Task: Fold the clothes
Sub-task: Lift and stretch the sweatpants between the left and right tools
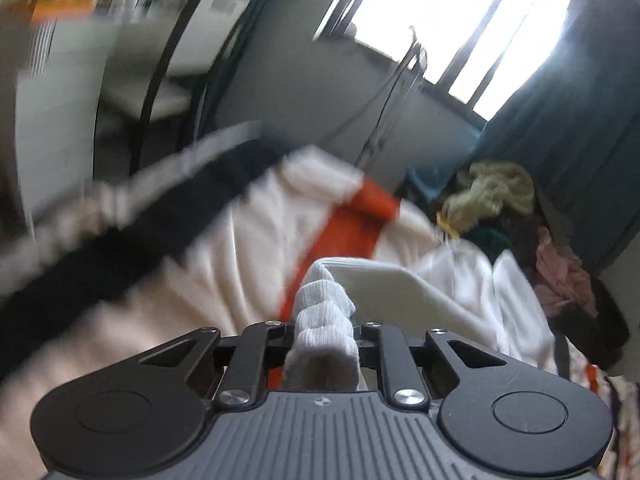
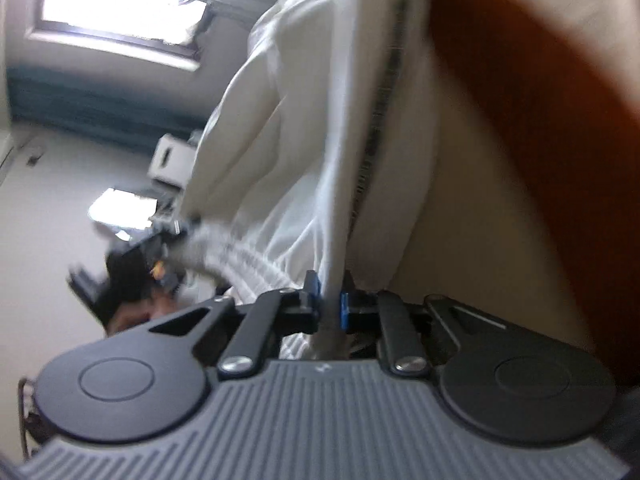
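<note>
Ribbed cuff [image 1: 324, 320] is clamped in left gripper [image 1: 320, 340]; zipper edge [image 2: 340, 216] is pinched by right gripper [image 2: 330, 300]; jacket [image 1: 240, 240] is stretched ahead of both.

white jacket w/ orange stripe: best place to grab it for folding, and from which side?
Grip the white jacket at its edges: the ribbed cuff or hem band and the zip-side edge. They are thick, bunch firmly and give straight lines. Come in from the open edge, jaws across the band, as the left gripper and right gripper do.
</note>
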